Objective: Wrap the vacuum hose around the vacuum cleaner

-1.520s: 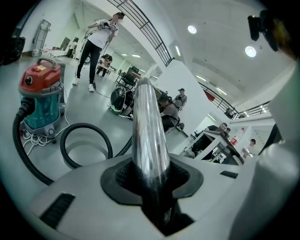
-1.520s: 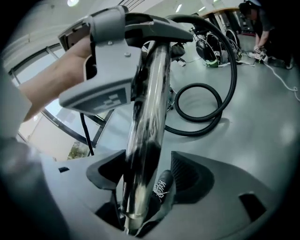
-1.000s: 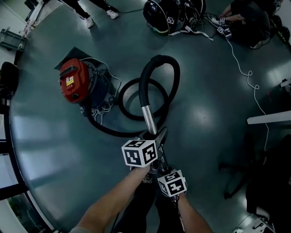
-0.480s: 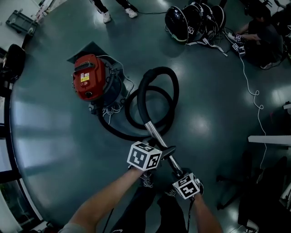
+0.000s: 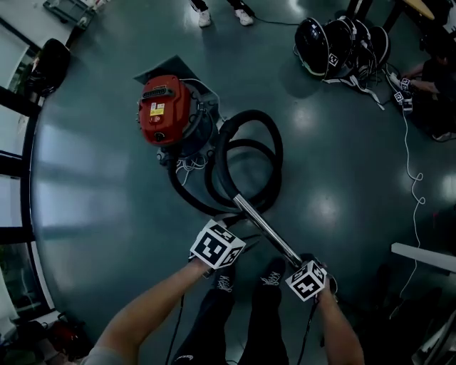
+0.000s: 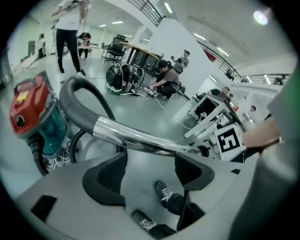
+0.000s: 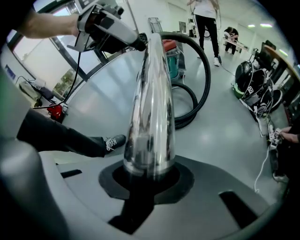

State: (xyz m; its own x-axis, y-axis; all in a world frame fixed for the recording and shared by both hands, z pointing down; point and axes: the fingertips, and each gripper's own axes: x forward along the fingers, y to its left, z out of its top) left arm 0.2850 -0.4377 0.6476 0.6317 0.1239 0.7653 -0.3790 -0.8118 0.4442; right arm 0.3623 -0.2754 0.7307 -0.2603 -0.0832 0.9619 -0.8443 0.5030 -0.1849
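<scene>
Low in the head view, nearest me, two forearms reach in with two marker cubes, one per gripper. At lower right the right gripper (image 7: 150,177) is clamped on the bottom end of the chrome tube (image 5: 265,229), which stands straight out of its jaws in the right gripper view. I judge that this hold steers the stiff end so the hose can follow. Higher up the tube, at lower centre, the left gripper (image 6: 151,158) has just been opening its jaws. They stand wide apart, with the tube crossing just past the pads (image 6: 110,176) and neither pad pressing on it. I read that as letting go to take a fresh hold. Two shoes (image 5: 223,281) show on the floor below the tube.

From the tube's upper end the black hose (image 5: 249,125) arcs into the middle of the frame. I count two loops, lying on the floor just to the right of the vacuum cleaner (image 5: 165,110) and not around it, so the wrapping looks barely begun. One cleaner stands upper left of centre, red on top, with one white cord bundle (image 5: 187,167) at its foot.

Farthest off, at upper right, sits a cluster of about three black helmets (image 5: 335,43). One white cable (image 5: 412,178) snakes down the right side, and one pair of feet (image 5: 224,14) shows at the top edge.
</scene>
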